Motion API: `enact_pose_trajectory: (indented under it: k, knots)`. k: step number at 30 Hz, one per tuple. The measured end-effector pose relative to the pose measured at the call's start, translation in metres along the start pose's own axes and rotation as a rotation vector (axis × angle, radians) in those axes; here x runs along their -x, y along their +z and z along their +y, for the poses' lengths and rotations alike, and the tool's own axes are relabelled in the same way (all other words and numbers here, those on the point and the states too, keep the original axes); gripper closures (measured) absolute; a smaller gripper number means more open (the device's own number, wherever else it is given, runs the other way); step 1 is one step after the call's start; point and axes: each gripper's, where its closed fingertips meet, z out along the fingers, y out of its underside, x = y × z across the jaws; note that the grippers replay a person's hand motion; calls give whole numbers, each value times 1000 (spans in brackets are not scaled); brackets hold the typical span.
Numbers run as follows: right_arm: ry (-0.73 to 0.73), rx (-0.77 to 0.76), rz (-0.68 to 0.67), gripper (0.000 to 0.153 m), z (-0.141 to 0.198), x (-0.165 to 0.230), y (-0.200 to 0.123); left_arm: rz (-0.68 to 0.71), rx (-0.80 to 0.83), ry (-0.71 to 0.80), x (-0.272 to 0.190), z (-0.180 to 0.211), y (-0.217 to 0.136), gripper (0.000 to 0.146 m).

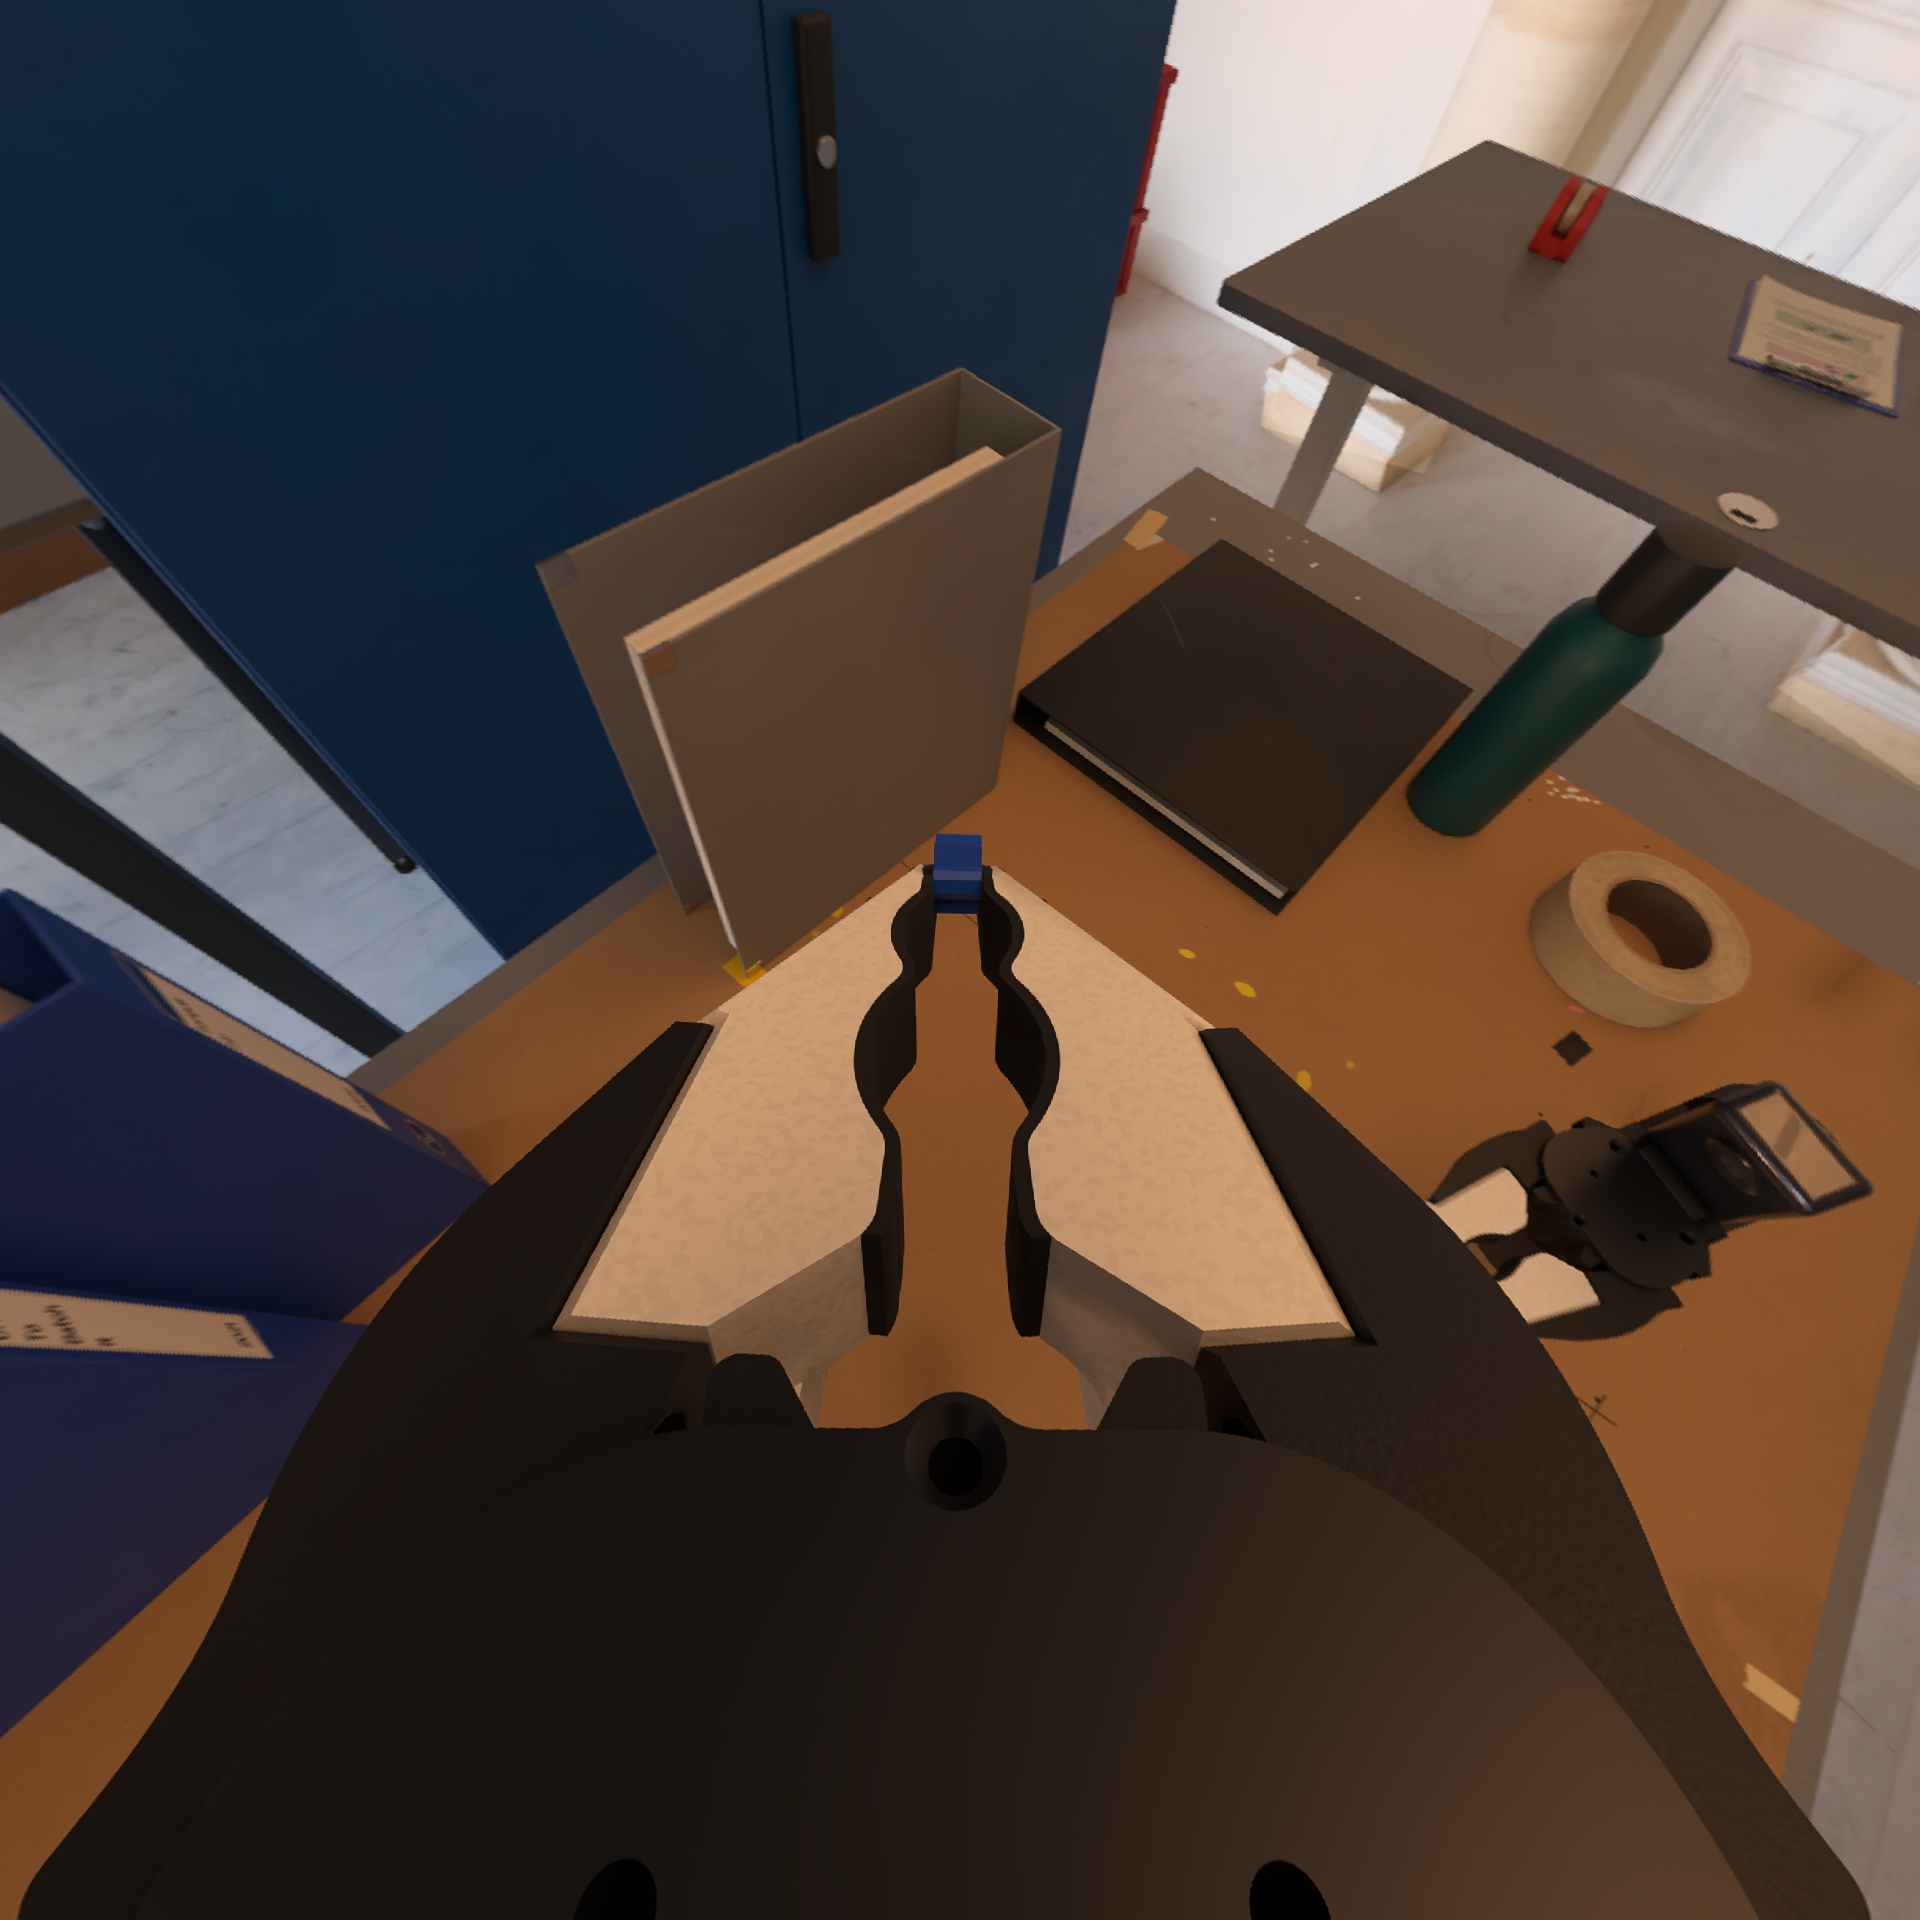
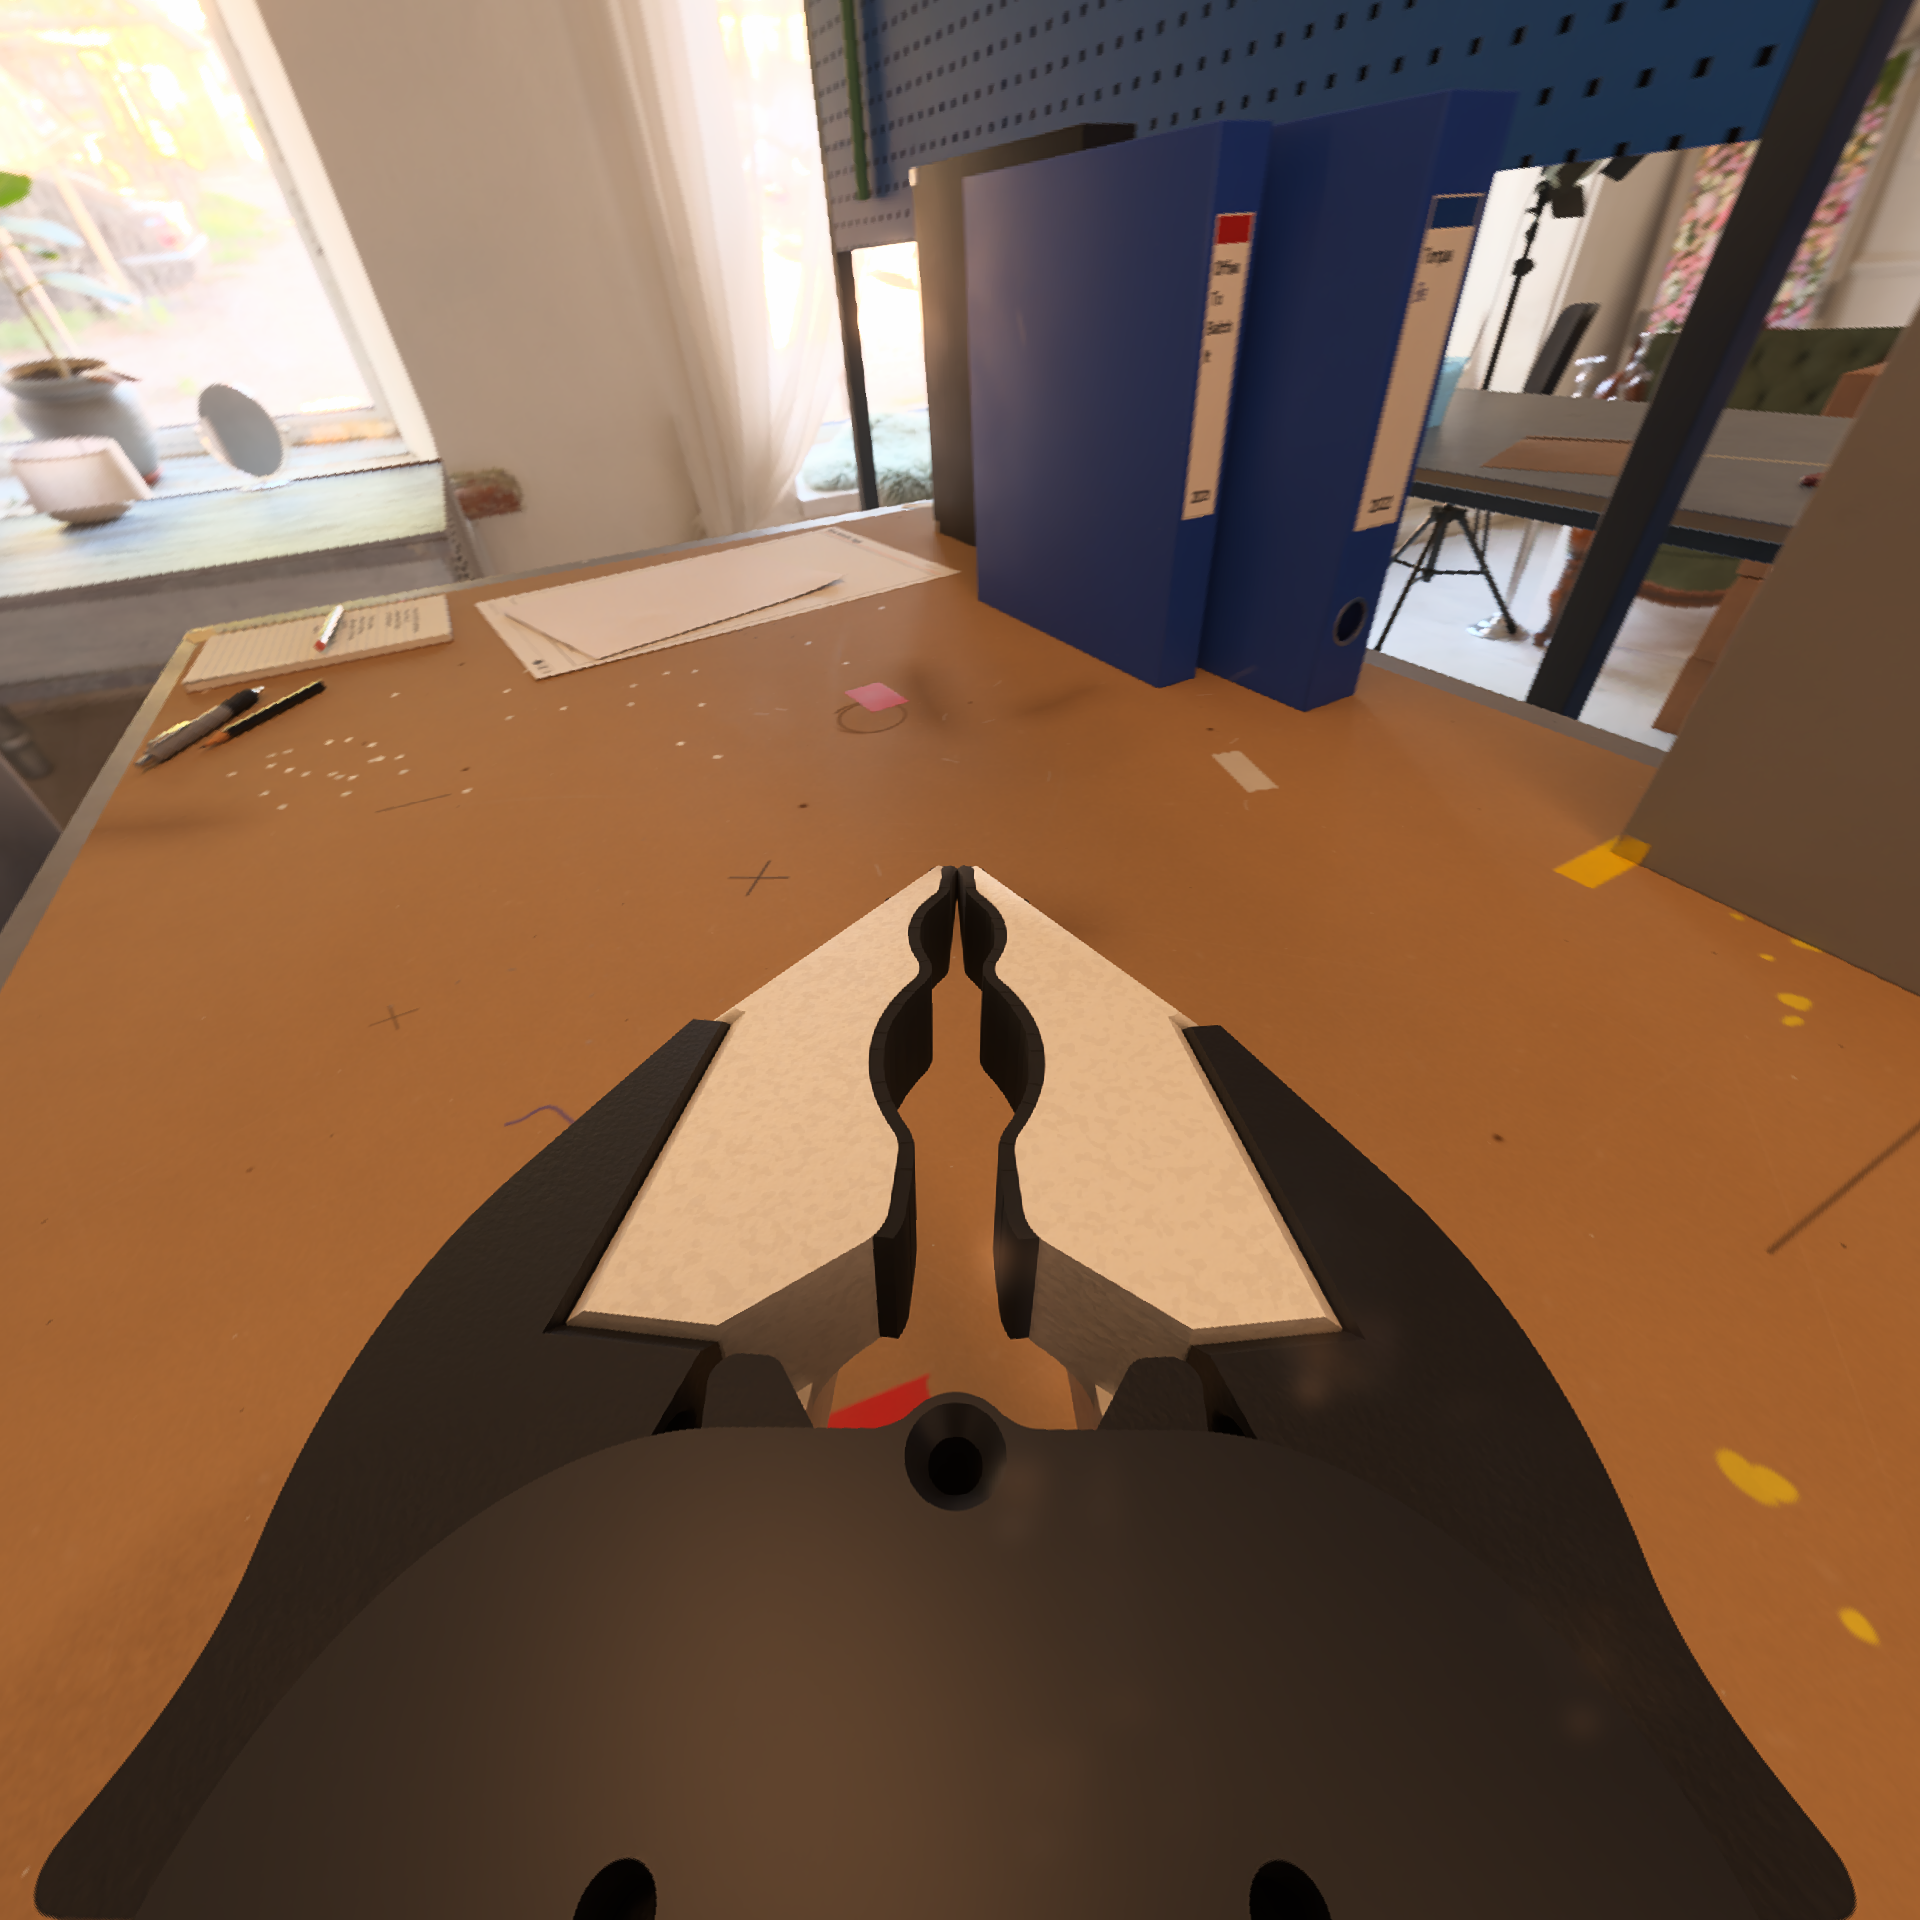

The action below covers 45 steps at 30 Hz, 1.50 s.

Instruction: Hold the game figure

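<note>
Left gripper (image 1: pixel 957 883) jaws clamped on one small blue game figure (image 1: pixel 957 868) at their tips, above the brown tabletop (image 1: pixel 1351 987) — right gripper (image 2: pixel 956 878) jaws pressed together, nothing between. Two blue binders (image 2: pixel 1081 416) upright; one tape roll (image 1: pixel 1638 935), one green bottle (image 1: pixel 1527 717).

Office-workshop: blue binders (image 2: pixel 1091 405), pegboard (image 2: pixel 1299 62), tape roll (image 1: pixel 1642 935), brown worktop (image 2: pixel 1039 790).

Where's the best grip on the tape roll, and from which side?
Grip the tape roll across its wall, one finger in the open core, one outside, coming from above. It lies nearly flat on the table with the hole facing up; judging by its width, spanning it looks doubtful.
</note>
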Motion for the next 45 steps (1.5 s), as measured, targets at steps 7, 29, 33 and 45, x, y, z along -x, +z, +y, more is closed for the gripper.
enact_pose_trajectory:
  k: [7,29,33,45]
  knots:
    - [60,-41,64,153,2,-16,-5,25,15,9,-8,19,5,139]
    - [179,-81,106,153,3,-32,-12,103,-127,-55,-14,34,-21,139]
    - [150,-85,94,153,3,-28,-12,83,-103,-51,-14,44,-6,139]
    - [-63,-114,103,152,3,-23,-16,14,-170,-19,-20,36,4,139]
